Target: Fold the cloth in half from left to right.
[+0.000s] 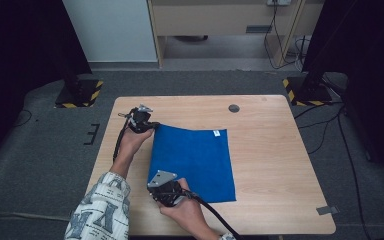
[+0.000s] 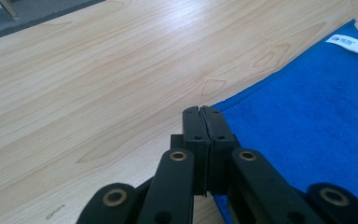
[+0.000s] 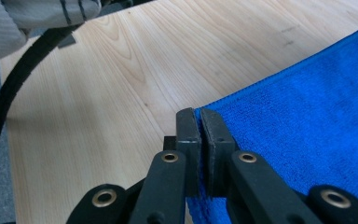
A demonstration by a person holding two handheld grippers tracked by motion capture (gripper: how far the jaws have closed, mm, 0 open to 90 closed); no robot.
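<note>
white label (image 1: 216, 133) print unreadable, cloth (image 1: 195, 162) corners pinched unseen

Wooden table (image 1: 270, 150) on grey carpet (image 1: 40, 150); wooden desk (image 1: 220, 20) behind.

Cloth (image 1: 195, 162) flat on surface (image 1: 270, 165), left of centre; left claw (image 1: 155, 125) at far-left corner, right claw (image 1: 155, 192) at near-left corner.

Blue cloth (image 1: 195, 162) fuzzy terry, matt; table (image 1: 265, 150) pale wood-grain, smooth, faint sheen; gripper jaws black matt plastic.
</note>
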